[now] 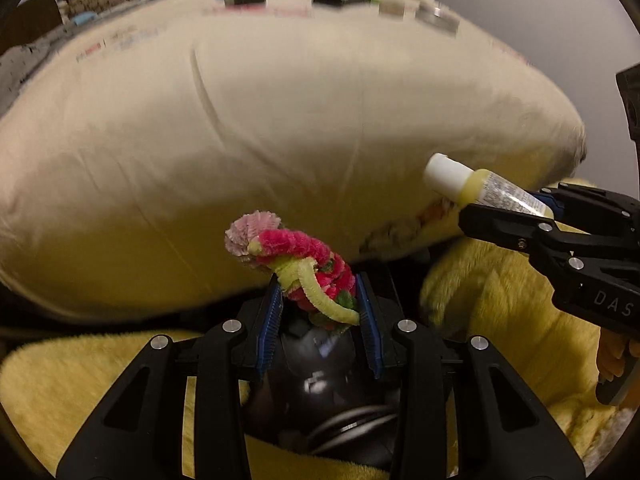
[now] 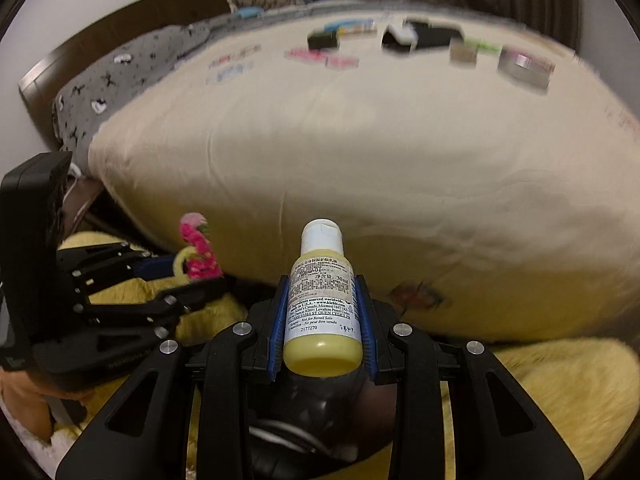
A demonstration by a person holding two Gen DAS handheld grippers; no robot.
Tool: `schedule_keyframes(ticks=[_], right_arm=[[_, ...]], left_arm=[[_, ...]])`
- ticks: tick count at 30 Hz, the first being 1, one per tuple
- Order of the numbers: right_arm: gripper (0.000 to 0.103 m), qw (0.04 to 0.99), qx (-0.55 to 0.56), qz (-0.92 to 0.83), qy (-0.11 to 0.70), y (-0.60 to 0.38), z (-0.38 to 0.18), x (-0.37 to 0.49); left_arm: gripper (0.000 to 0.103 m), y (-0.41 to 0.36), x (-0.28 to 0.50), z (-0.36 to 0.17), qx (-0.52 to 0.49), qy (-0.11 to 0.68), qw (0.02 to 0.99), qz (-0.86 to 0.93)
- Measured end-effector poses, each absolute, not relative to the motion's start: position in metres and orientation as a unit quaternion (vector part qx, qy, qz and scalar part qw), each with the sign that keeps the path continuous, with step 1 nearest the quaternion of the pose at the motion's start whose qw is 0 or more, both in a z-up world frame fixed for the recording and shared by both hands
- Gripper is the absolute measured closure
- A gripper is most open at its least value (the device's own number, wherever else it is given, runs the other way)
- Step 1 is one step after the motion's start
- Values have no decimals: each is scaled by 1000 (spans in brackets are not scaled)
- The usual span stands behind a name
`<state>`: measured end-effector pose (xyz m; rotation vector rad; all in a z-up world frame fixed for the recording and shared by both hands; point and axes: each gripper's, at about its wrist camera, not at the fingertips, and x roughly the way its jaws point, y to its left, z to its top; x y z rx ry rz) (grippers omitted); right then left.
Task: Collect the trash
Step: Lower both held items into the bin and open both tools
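Left gripper (image 1: 318, 292): clenched on pipe-cleaner bundle (image 1: 298, 264), pink and green
Right gripper (image 2: 322, 320): clamped around small yellow bottle (image 2: 322, 308), white cap forward
Beyond: cream bedsheet (image 2: 360, 152), blurred small items (image 2: 420, 40) at far edge
Below: yellow fleece (image 1: 500, 320)

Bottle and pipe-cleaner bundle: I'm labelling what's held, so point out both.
Bottle (image 2: 322, 320): right wrist view, on its printed label.
Pipe-cleaner bundle (image 1: 304, 250): left wrist view, on its pink coil.
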<state>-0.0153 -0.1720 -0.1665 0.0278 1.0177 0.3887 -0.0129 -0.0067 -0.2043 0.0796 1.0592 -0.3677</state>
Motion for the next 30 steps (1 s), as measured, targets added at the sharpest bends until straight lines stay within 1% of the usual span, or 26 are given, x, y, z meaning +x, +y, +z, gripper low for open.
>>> schedule_keyframes(ticks=[7, 14, 20, 24, 26, 27, 28, 30], right_arm=[[71, 816, 28, 184, 547, -166, -209, -12], [71, 795, 25, 172, 581, -159, -231, -5], [71, 784, 37, 173, 594, -153, -242, 1], [68, 784, 42, 175, 594, -153, -244, 7], [59, 786, 45, 172, 592, -154, -244, 9], [50, 788, 47, 170, 590, -156, -244, 9], [47, 790, 48, 168, 588, -160, -243, 9], [47, 794, 50, 163, 583, -164, -241, 11]], left_arm=[[69, -9, -10, -243, 39, 549, 817, -173], [68, -16, -8, -275, 39, 589, 788, -177], [66, -19, -6, -286, 34, 601, 779, -174], [53, -19, -4, -289, 35, 604, 778, -167], [42, -21, -2, -290, 34, 604, 779, -165], [41, -21, -2, -290, 33, 604, 779, -163], [38, -22, -2, -290, 33, 605, 779, -162], [35, -20, -2, -288, 33, 604, 780, -159]])
